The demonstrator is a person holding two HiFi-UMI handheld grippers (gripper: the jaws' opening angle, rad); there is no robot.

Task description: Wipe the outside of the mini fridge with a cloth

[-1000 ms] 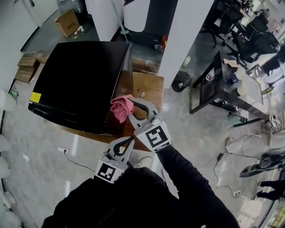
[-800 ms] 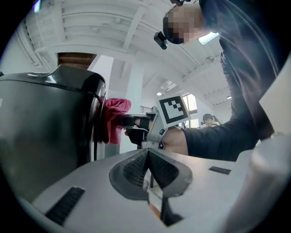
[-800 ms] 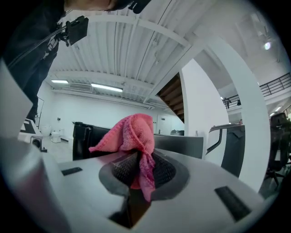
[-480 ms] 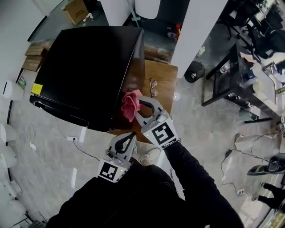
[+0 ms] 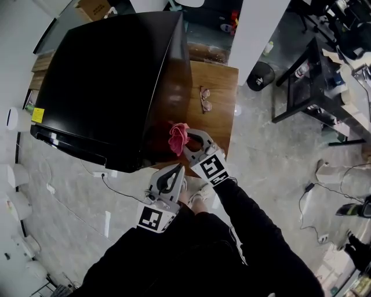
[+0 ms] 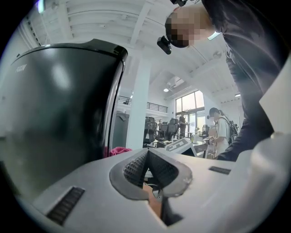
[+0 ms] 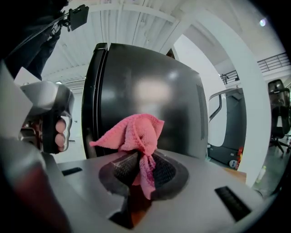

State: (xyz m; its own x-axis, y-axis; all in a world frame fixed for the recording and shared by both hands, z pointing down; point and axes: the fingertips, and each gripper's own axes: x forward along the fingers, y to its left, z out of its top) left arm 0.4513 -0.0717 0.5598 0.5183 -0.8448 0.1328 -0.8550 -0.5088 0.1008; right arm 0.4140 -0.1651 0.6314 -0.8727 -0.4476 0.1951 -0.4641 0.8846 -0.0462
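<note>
Two grippers low beside the fridge, one with the cloth

Glossy black mini fridge point(image 5: 110, 81) fills ten o'clock of the head view, standing on a brown wooden bench point(image 5: 223, 125). At six o'clock the left gripper point(image 5: 177, 169) is clenched on nothing. Just right of it, the right gripper point(image 5: 186, 144) pinches a crumpled pink cloth point(image 5: 178, 138) near the fridge's side wall.

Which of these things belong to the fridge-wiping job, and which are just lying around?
Part of the job:
mini fridge, black
pink cloth, clamped in the jaws of the right gripper
left gripper, jaws shut on nothing

Just lying about:
eyeglasses on the wooden table
waste bin on the floor
cardboard box
</note>
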